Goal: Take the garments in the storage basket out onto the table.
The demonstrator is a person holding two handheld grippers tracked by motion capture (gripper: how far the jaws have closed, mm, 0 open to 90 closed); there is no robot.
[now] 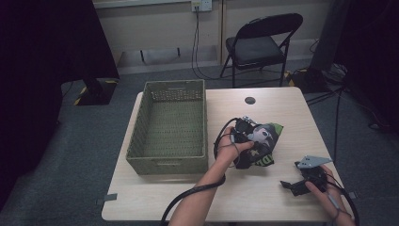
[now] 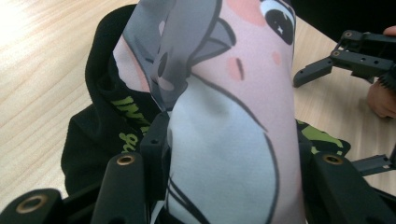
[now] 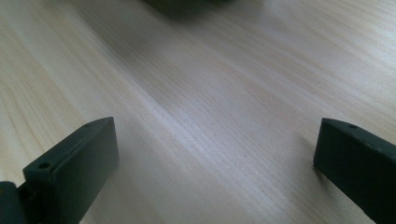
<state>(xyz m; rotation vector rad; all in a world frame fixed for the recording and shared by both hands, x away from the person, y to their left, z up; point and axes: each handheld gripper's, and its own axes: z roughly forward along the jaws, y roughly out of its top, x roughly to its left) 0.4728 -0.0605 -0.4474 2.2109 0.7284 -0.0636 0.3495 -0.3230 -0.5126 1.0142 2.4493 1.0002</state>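
Left tongs [image 2: 224, 163] around printed garment [image 2: 233, 116]

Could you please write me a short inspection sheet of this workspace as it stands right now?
Surface: light wooden table, with a dark round spot near its far edge.
Job's things: printed garment, bunched right of centre; green woven basket on the left, nothing seen inside.
Clutter: nothing seen.
Grippers: left gripper shut on the garment's printed fabric; right gripper open, low over bare wood near the right front corner, holding nothing.
Cables: one trails from the left gripper along the forearm; others lie on the floor by the chair.
Surroundings: black folding chair, wall socket, grey carpet.
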